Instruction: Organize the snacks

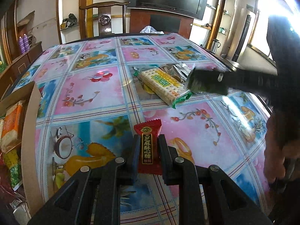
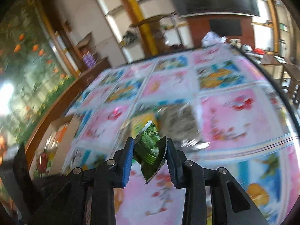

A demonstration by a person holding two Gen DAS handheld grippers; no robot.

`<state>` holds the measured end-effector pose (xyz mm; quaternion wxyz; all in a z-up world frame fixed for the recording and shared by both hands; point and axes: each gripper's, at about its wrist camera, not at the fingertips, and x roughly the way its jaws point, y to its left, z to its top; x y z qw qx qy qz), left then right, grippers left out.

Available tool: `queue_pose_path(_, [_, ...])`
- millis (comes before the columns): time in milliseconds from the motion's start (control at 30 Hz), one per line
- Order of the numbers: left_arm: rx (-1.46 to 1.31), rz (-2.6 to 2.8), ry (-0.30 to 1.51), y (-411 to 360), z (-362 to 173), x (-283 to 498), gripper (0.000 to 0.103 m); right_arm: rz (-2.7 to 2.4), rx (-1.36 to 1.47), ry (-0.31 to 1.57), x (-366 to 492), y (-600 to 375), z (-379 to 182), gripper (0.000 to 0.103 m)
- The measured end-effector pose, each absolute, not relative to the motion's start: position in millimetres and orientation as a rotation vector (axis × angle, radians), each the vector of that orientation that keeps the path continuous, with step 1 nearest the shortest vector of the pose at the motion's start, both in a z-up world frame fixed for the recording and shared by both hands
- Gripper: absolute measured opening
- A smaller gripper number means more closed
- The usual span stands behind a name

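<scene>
My left gripper [image 1: 149, 137] is shut on a red candy packet [image 1: 148, 131] with gold lettering, held upright just above the flowered tablecloth [image 1: 90, 91]. My right gripper [image 2: 150, 140] is shut on a crumpled green packet [image 2: 150, 150], with both blue pads pressing its sides; that view is blurred by motion. From the left wrist, the same green packet [image 1: 198, 86] hangs above the table's right side, over a pack of crackers [image 1: 163, 84] in a green-ended wrapper. Silver packets [image 1: 176, 68] lie behind the crackers.
A cardboard box [image 1: 31, 116] with several snack packs stands at the table's left edge; the box [image 2: 62, 125] also shows in the right wrist view. A hand [image 1: 275, 150] is at the right. A wooden chair [image 1: 103, 5] and a white bag [image 1: 150, 30] stand beyond the far edge.
</scene>
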<state>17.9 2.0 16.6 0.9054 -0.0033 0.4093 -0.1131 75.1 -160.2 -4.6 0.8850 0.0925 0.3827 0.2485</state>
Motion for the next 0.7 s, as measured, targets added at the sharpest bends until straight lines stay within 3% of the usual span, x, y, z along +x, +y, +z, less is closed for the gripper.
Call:
queue_pose_path(233, [-0.007, -0.214, 0.846, 4, 17, 20, 0.018, 0.552, 0.066, 0.889, 70, -128, -28, 0.037])
queue_pose_path(700, [-0.007, -0.215, 0.847, 4, 16, 20, 0.018, 0.574, -0.012, 0.897, 64, -120, -30, 0.042])
